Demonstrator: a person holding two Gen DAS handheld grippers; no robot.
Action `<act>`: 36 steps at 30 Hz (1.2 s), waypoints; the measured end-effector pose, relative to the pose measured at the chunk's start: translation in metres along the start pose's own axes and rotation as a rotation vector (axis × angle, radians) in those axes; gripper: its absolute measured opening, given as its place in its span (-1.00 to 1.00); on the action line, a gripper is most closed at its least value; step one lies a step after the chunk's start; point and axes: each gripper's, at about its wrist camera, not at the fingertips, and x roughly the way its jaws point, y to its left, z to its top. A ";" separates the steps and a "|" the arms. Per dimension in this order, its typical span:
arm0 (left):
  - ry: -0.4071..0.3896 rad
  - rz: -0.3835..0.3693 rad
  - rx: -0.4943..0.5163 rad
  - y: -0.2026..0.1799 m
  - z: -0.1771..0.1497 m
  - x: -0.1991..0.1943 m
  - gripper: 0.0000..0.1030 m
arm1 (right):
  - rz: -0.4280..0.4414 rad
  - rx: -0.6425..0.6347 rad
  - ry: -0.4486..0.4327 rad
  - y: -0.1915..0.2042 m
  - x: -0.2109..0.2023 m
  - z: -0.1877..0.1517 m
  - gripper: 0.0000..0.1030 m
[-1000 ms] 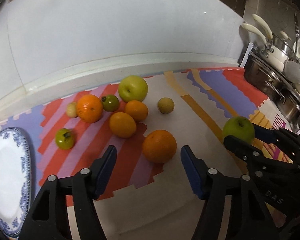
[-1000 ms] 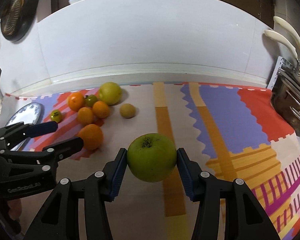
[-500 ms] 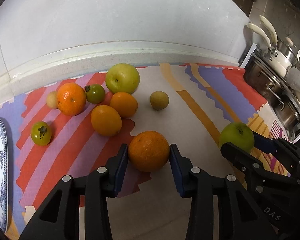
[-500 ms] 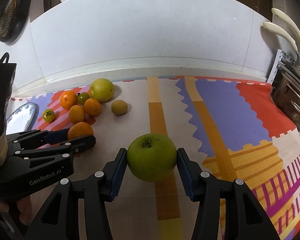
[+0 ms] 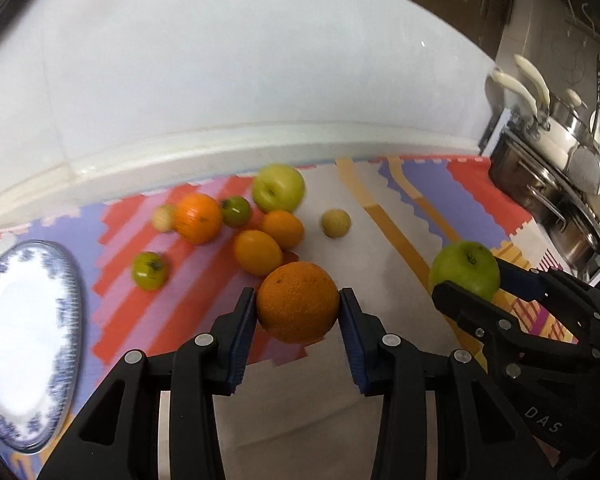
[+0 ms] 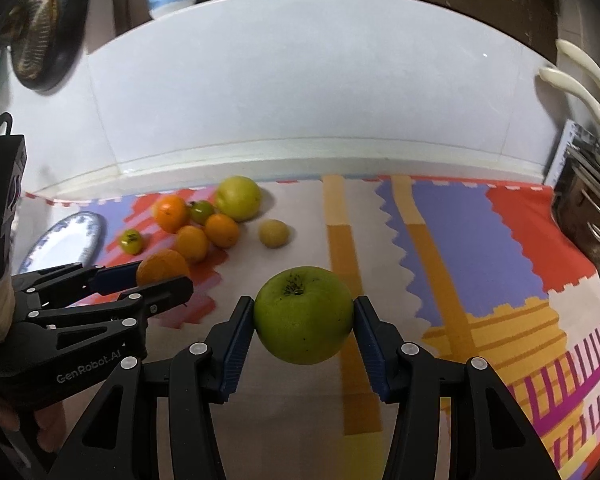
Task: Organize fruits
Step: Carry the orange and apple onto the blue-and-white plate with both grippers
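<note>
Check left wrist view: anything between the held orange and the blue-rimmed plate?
Yes. In the left wrist view a small green tomato sits on the striped mat between the orange in the left hand-held gripper and the plate.

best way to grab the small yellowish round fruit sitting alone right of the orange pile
Grip the small yellowish fruit across its widest middle, coming straight down from above. It is round, so any axis works, and it sits apart from the orange pile, leaving room on both sides for the fingers.

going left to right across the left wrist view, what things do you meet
plate → small green tomato → orange in the left tool → small yellowish fruit → green apple in the right tool → steel pots
</note>
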 end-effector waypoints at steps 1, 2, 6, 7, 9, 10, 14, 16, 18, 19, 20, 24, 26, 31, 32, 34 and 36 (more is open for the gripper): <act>-0.014 0.006 -0.008 0.004 0.000 -0.007 -0.21 | 0.008 -0.011 -0.006 0.004 -0.002 0.001 -0.01; -0.024 0.012 -0.015 0.007 0.001 -0.013 -0.21 | 0.016 -0.022 -0.014 0.008 -0.005 0.002 -0.01; -0.060 0.057 -0.036 0.019 0.000 -0.038 -0.21 | 0.064 -0.059 -0.037 0.028 -0.017 0.008 -0.01; -0.072 0.065 -0.042 0.022 -0.001 -0.045 -0.21 | 0.075 -0.063 -0.040 0.031 -0.018 0.009 -0.01; -0.087 0.083 -0.053 0.028 -0.003 -0.057 -0.21 | 0.108 -0.079 -0.048 0.043 -0.024 0.013 -0.01; -0.091 0.096 -0.060 0.032 -0.004 -0.063 -0.21 | 0.123 -0.088 -0.051 0.048 -0.026 0.015 -0.01; -0.110 0.149 -0.086 0.049 -0.013 -0.086 -0.21 | 0.178 -0.120 -0.060 0.069 -0.032 0.020 -0.01; -0.116 0.176 -0.101 0.058 -0.018 -0.096 -0.21 | 0.199 -0.139 -0.064 0.081 -0.035 0.022 -0.01; -0.128 0.209 -0.117 0.070 -0.024 -0.108 -0.21 | 0.228 -0.155 -0.061 0.097 -0.037 0.023 -0.01; -0.132 0.220 -0.123 0.074 -0.026 -0.113 -0.21 | 0.243 -0.161 -0.060 0.103 -0.037 0.024 -0.01; -0.138 0.235 -0.130 0.081 -0.028 -0.119 -0.21 | 0.254 -0.170 -0.058 0.109 -0.037 0.024 -0.01; -0.149 0.287 -0.145 0.101 -0.037 -0.137 -0.21 | 0.304 -0.216 -0.052 0.139 -0.036 0.026 -0.01; -0.145 0.311 -0.153 0.112 -0.042 -0.144 -0.21 | 0.320 -0.242 -0.052 0.153 -0.036 0.027 -0.01; -0.124 0.358 -0.144 0.137 -0.049 -0.152 -0.21 | 0.359 -0.285 -0.043 0.185 -0.030 0.033 -0.01; -0.119 0.365 -0.145 0.143 -0.050 -0.152 -0.21 | 0.372 -0.297 -0.038 0.193 -0.027 0.034 -0.01; -0.107 0.377 -0.147 0.154 -0.053 -0.152 -0.21 | 0.387 -0.310 -0.023 0.206 -0.021 0.036 -0.01; -0.097 0.388 -0.151 0.164 -0.056 -0.150 -0.21 | 0.408 -0.324 -0.005 0.216 -0.013 0.037 -0.01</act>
